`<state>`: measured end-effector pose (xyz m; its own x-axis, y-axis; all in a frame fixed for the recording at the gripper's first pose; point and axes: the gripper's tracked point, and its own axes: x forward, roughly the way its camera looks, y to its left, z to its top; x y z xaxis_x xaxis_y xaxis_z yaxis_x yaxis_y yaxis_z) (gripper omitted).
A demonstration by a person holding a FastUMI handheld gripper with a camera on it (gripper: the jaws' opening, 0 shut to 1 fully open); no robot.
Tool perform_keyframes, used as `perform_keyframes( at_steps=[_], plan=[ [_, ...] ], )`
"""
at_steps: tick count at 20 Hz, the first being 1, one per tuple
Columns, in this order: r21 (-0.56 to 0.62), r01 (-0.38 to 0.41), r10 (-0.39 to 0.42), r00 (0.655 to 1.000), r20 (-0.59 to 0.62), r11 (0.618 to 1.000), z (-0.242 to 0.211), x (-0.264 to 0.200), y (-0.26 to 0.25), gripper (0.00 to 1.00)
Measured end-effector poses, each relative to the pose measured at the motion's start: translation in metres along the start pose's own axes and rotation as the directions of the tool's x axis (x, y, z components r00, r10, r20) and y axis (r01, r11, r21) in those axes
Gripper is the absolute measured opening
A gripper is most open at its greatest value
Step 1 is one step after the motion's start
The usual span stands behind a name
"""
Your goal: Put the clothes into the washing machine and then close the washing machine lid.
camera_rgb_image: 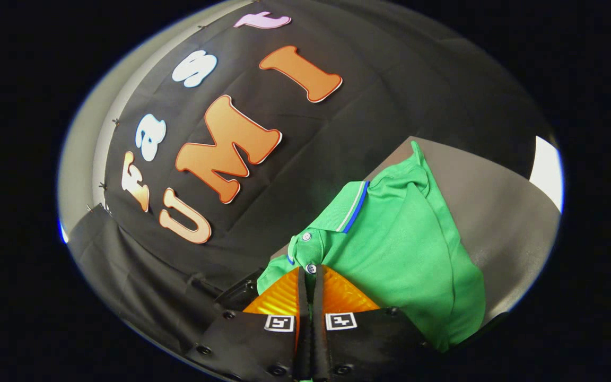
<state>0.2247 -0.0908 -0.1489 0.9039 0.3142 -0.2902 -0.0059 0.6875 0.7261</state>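
Observation:
A green polo shirt (401,249) with a blue and white striped collar hangs in folds just ahead of my fingers, in front of a grey surface (502,212). My gripper (311,271) is shut on the shirt at its buttoned placket, and a small button sits right at the fingertips. Both fingers press together with a sliver of green cloth showing between them lower down. The view is tilted, so the shirt trails off to the right and below the fingers.
The booth's black cloth wall (369,132) stands beyond the shirt. A dark, shiny object (236,294) shows just left of the fingers. A bright white patch (547,170) lies past the grey surface at the far right.

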Motion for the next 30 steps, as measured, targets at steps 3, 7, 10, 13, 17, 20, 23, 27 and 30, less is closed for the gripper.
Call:
perform_keyframes(
  at_steps=[3, 7, 10, 13, 17, 20, 23, 27, 30],
  plan=[
    [-0.010, 0.032, -0.031, 0.998, 0.056, 0.999, 0.001, -0.006, 0.011, 0.08],
    [-0.034, 0.041, -0.037, 0.994, 0.108, 0.999, -0.011, -0.022, 0.051, 0.08],
    [-0.043, 0.029, -0.024, 0.993, 0.112, 0.999, -0.031, -0.034, 0.093, 0.08],
    [-0.061, -0.003, 0.010, 0.995, 0.104, 0.998, -0.051, -0.035, 0.135, 0.08],
    [-0.118, -0.049, 0.054, 0.998, 0.043, 0.992, -0.093, -0.025, 0.187, 0.08],
    [-0.149, -0.098, 0.094, 0.995, -0.028, 0.984, -0.134, -0.008, 0.225, 0.08],
    [-0.159, -0.138, 0.121, 0.987, -0.108, 0.978, -0.176, 0.016, 0.248, 0.08],
    [-0.167, -0.156, 0.122, 0.972, -0.200, 0.974, -0.228, 0.058, 0.260, 0.08],
    [-0.175, -0.155, 0.106, 0.959, -0.263, 0.972, -0.274, 0.088, 0.263, 0.08]
  ],
)
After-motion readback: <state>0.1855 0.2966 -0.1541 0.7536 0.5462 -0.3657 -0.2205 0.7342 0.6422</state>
